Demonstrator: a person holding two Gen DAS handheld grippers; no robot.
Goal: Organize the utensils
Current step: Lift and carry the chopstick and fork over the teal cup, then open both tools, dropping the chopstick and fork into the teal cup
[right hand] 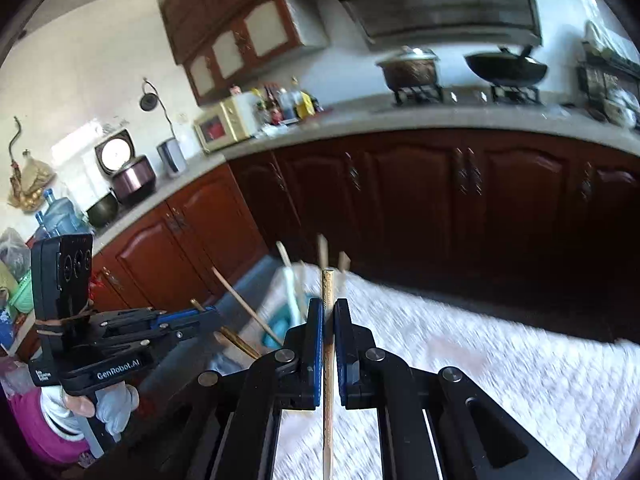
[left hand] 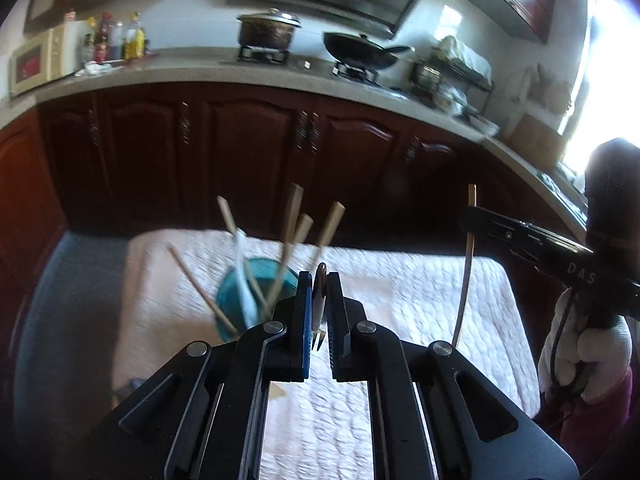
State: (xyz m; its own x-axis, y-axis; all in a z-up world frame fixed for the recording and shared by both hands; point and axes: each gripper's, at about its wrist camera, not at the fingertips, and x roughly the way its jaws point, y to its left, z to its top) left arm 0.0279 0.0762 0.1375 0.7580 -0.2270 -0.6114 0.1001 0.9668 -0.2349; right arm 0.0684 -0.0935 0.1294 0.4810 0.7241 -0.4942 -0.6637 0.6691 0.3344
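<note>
Both grippers are loaded: the left gripper (left hand: 319, 312) pinches a small fork (left hand: 319, 300) and the right gripper (right hand: 328, 344) clamps a thin chopstick (right hand: 328, 360), over the white quilted cloth (left hand: 420, 300). The teal cup (left hand: 256, 300) with its wooden utensils sits at ten o'clock of the left jaws. This looks like the carry step, and next each piece needs lining up over the cup's mouth before letting go.

Not much to read here tbh. In the right wrist view, the left gripper (right hand: 200, 314) has "GenRobot.AI" in white letters along the side of its black body. There's a smaller white label further back on the same body, but it's too tiny and blurry to make out. In the left wrist view, the right gripper (left hand: 466, 220) shows white letters "DAS" on its black body, cut off by the edge. Bottle labels on the counter (left hand: 192, 66) are unreadable.
</note>
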